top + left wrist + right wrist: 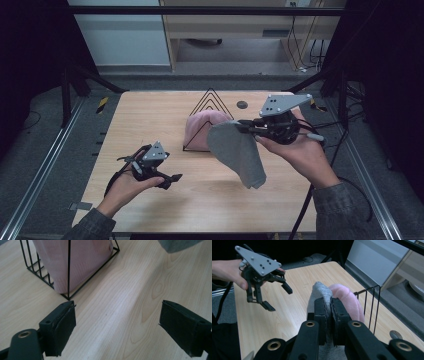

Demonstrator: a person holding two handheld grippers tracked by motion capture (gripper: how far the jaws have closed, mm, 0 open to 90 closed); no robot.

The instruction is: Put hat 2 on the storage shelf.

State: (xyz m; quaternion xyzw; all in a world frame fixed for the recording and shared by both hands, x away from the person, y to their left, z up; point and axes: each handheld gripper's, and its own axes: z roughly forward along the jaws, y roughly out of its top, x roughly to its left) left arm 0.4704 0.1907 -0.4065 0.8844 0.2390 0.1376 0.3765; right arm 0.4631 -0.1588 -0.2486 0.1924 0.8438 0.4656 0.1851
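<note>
Right tool clamps grey hat, dangling centre frame beside rack with pink hat. Left tool wide, empty, lower left. Step: carrying. Next: slot into rack.

Hat sits in the wire rack mid-surface; cloth hangs from the right tool just in front, left tool nearer left.
</note>
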